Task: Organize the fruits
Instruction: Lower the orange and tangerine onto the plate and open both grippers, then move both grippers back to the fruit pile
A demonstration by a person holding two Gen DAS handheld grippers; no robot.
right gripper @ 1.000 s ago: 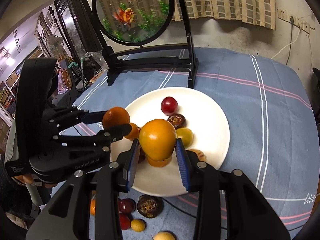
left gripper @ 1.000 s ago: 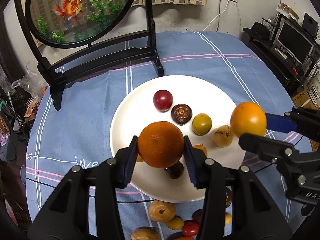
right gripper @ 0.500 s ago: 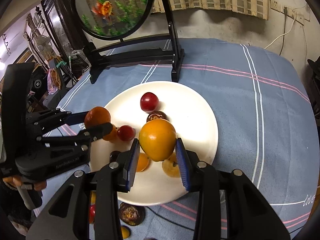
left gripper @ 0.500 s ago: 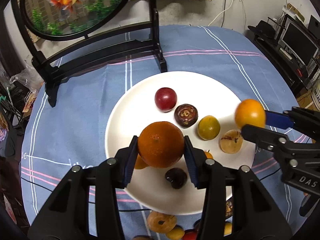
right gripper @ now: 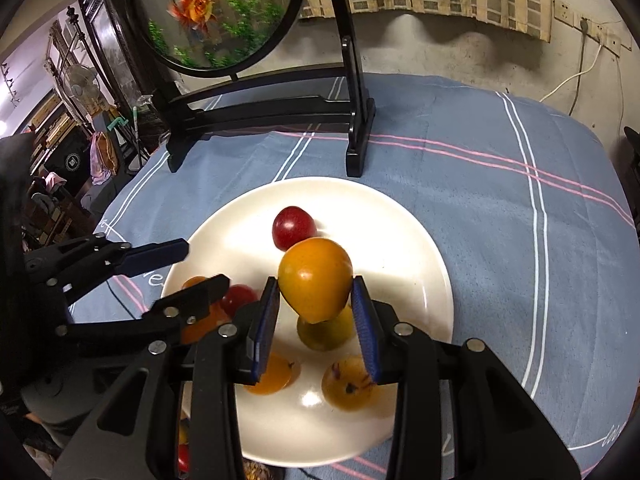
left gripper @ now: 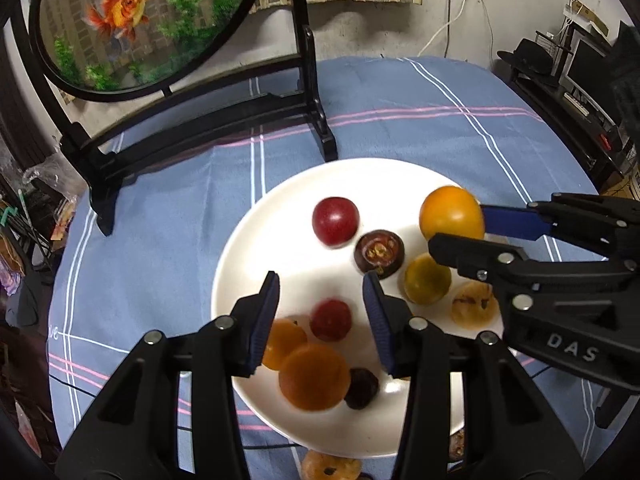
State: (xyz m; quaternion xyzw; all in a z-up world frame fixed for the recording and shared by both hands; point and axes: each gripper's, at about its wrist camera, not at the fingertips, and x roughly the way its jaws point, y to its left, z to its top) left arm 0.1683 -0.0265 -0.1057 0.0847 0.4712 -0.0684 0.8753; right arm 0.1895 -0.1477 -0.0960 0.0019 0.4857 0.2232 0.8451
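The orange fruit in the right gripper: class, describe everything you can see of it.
The orange fruit is smooth, glossy, yellow-orange and rounded, tapering slightly downward. The right gripper holds it between its blue-padded jaws, raised above the white plate. Only the pads touch it. A red fruit lies behind it.

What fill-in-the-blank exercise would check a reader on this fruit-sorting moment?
1. The left gripper holds ___.
2. The right gripper is shut on an orange ___.
3. The plate is coloured ___.
4. The round screen behind the plate shows a ___.
Missing words: nothing; fruit; white; goldfish.
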